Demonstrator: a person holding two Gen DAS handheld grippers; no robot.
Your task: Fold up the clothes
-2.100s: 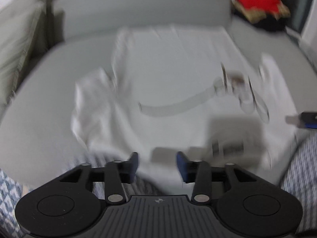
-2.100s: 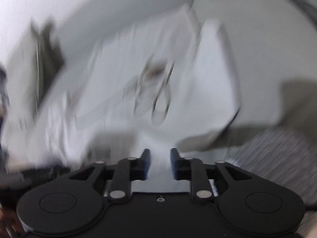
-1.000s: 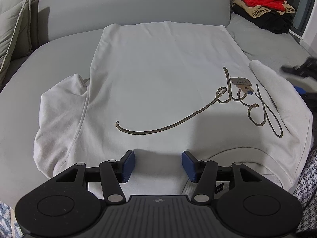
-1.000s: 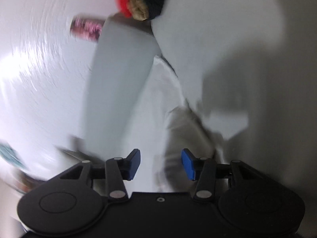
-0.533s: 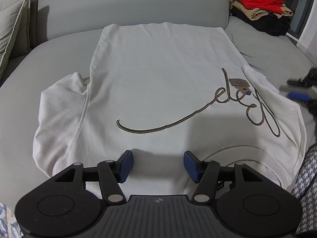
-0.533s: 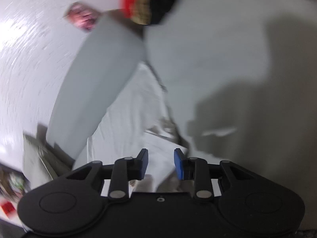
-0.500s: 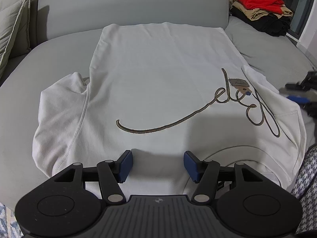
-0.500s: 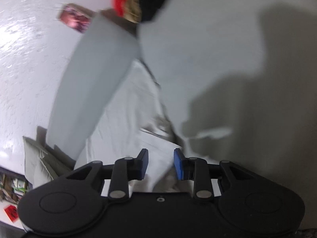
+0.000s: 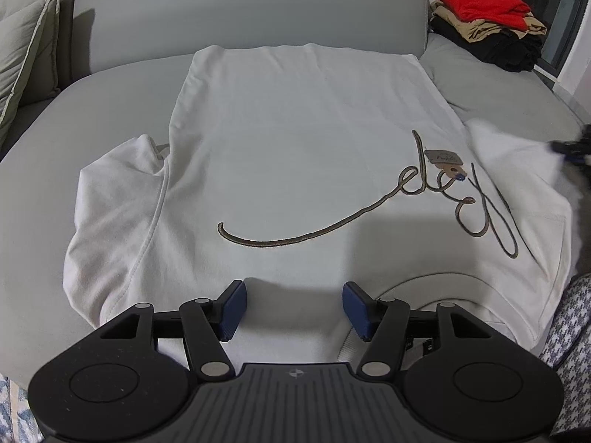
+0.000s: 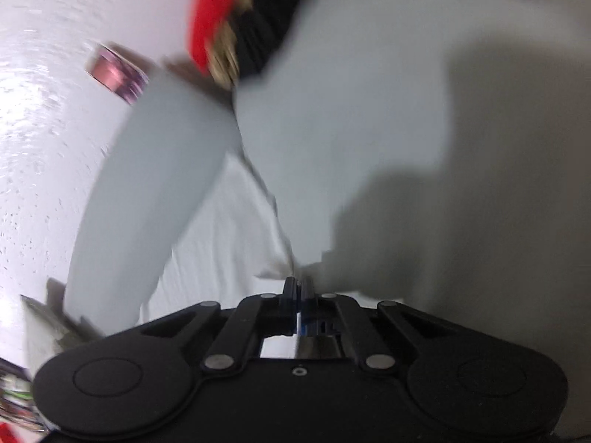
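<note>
The white sweatshirt with looping brown script (image 9: 295,155) lies flat on my grey sofa seat (image 9: 66,118). It looks soft and limp, so I'd take it at a sleeve edge. My right gripper (image 10: 298,288) has just closed, pinching white fabric at the sleeve; my left gripper (image 9: 293,308) hangs half open, empty. The folded red, tan and black clothes stack (image 9: 487,22) sits well clear

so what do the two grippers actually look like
Both match: the left gripper and right gripper have matte black bodies, two round discs at the sides, silver rivets on black linkage arms and blue finger pads. No cables or sleeves show.
</note>
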